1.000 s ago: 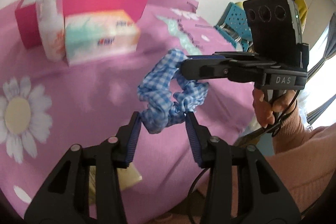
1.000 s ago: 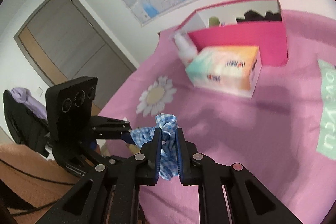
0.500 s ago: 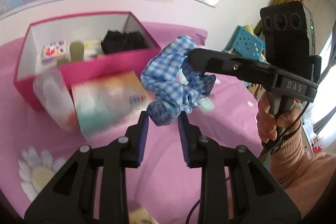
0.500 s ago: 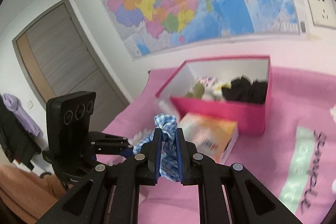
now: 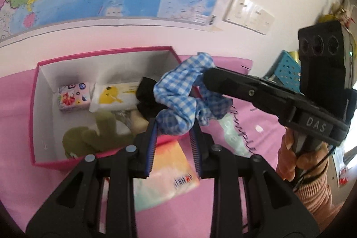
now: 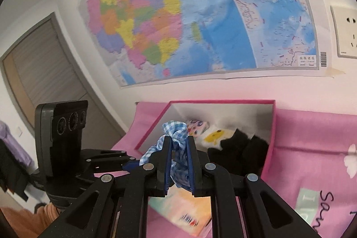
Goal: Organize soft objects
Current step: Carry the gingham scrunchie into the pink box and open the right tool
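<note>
A blue-and-white checked scrunchie (image 5: 183, 90) hangs in the air over the front right corner of an open pink box (image 5: 42, 115). My left gripper (image 5: 173, 126) is shut on its lower loop. My right gripper (image 5: 207, 77) comes in from the right and is shut on its upper part. In the right wrist view the scrunchie (image 6: 175, 128) bunches out above the right gripper (image 6: 178, 144), with the left gripper (image 6: 129, 164) just to its left. Inside the box lie a black cloth (image 5: 147, 93), a green plush (image 5: 89, 135) and two small tissue packs (image 5: 73, 97).
A tissue box (image 5: 165, 173) lies on the pink cloth (image 5: 13, 171) just in front of the pink box (image 6: 273, 126). A wall map (image 6: 178, 15) and sockets (image 5: 247, 12) are behind. A blue basket (image 5: 287, 68) stands at the right. A sleeved hand (image 5: 301, 166) holds the right gripper.
Both grippers have risen and moved toward the box with the scrunchie. The left jaws have narrowed onto it. The box's inside has come into view.
</note>
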### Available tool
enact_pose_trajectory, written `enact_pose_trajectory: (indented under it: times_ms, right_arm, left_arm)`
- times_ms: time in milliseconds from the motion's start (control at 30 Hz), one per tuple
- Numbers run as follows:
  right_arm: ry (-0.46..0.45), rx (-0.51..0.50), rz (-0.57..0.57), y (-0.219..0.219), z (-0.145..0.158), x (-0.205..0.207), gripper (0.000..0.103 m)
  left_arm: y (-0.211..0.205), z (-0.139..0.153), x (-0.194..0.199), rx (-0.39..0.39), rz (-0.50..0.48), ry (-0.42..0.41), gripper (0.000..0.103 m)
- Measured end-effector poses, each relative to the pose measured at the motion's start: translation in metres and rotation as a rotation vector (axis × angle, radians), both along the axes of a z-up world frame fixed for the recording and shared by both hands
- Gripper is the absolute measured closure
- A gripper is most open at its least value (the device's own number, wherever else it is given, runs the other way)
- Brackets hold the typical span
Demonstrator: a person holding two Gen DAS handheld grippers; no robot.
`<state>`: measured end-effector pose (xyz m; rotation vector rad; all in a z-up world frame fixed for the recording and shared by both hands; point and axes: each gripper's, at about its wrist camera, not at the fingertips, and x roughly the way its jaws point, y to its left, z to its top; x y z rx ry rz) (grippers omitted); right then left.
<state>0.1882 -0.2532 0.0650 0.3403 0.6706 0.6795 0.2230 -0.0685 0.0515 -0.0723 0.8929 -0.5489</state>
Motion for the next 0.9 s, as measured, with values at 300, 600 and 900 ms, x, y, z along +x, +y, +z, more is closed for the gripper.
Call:
enact_pose_trajectory:
  times_ms: [300, 600, 900]
  right_arm:
    - [0.064, -0.005, -0.07, -0.006, -0.018, 0.051, 0.091]
    - [0.137, 0.014, -0.134, -0.011, -0.041, 0.087, 0.089]
    - [0.154, -0.052, -0.251, -0.018, -0.058, 0.093, 0.062]
  left_arm:
    - [-0.005, -0.014, 0.046, 0.036, 0.075, 0.076, 0.072]
    - [-0.003, -0.025, 0.062, 0.077, 0.144, 0.099, 0.071]
    - [0.007, -0.017, 0.03, 0.104, 0.148, 0.005, 0.066]
